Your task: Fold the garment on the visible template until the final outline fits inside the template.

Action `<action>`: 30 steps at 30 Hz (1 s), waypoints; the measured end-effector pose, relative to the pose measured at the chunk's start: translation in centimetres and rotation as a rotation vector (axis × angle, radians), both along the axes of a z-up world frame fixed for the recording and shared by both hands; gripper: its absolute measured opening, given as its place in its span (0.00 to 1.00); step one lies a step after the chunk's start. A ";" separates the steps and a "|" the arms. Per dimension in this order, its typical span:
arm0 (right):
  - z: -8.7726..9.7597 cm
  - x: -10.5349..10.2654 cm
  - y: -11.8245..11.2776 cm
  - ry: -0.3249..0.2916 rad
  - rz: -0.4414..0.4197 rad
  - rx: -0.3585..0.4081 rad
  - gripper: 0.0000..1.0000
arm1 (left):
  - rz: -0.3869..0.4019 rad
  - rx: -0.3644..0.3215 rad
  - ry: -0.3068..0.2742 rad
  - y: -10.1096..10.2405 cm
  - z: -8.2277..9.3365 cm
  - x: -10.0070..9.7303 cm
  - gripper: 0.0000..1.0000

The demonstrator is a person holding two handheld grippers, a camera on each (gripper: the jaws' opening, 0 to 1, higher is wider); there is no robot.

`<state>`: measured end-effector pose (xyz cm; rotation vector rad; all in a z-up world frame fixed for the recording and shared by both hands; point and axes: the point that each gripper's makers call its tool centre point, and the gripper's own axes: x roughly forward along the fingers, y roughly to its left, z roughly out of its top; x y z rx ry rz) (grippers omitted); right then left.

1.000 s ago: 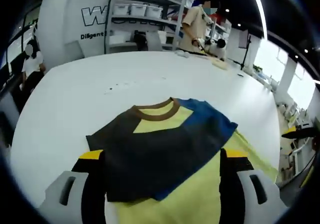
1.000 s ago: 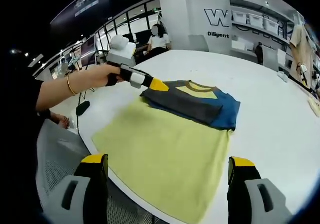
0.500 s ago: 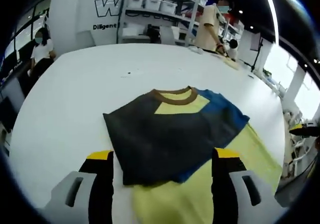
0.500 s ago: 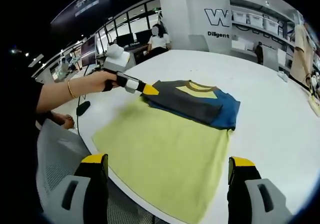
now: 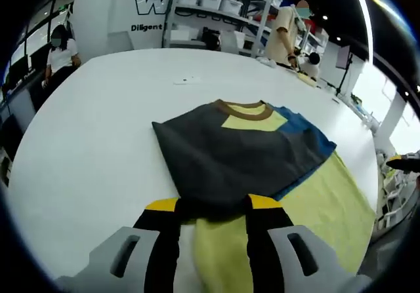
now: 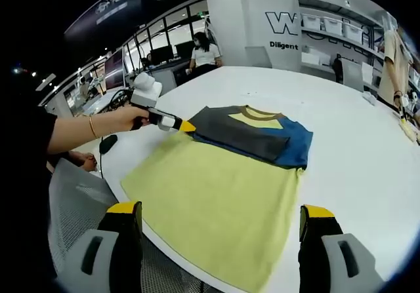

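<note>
A garment lies flat on the white table (image 6: 354, 149): a yellow body (image 6: 216, 195) whose upper part is folded over in dark grey (image 6: 239, 134) and blue (image 6: 296, 145), with a brown collar (image 6: 261, 113). In the left gripper view the dark fold (image 5: 236, 152) sits over the yellow cloth (image 5: 318, 195). My left gripper (image 5: 213, 204) is low at the fold's near corner, its jaws narrowed with dark cloth between them but still apart. The same gripper (image 6: 185, 126) is held by a hand (image 6: 121, 118). My right gripper (image 6: 220, 210) hovers open above the yellow hem.
The table's near edge curves under the hem, with a grey mesh chair (image 6: 72, 201) beside it. A small dark object (image 6: 105, 142) lies near the left edge. Shelves with bins (image 5: 210, 1) and people (image 5: 289, 34) stand beyond the far side.
My left gripper has slid in to the near corner of the dark fold and its jaws have drawn much closer together. The right gripper and the garment are as before.
</note>
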<state>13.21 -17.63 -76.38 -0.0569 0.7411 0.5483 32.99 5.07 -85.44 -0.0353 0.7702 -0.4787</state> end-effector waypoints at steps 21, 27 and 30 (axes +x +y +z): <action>0.0 -0.1 -0.1 -0.001 -0.009 -0.006 0.99 | 0.029 0.003 0.000 1.1 -0.5 -1.0 0.11; 0.0 -0.1 -0.2 -0.001 -0.012 -0.006 0.99 | 0.028 0.007 0.000 1.1 -0.5 -1.0 0.08; 0.0 -0.2 -0.2 -0.001 -0.012 -0.009 0.99 | 0.028 0.023 -0.006 1.4 -0.5 -0.9 0.07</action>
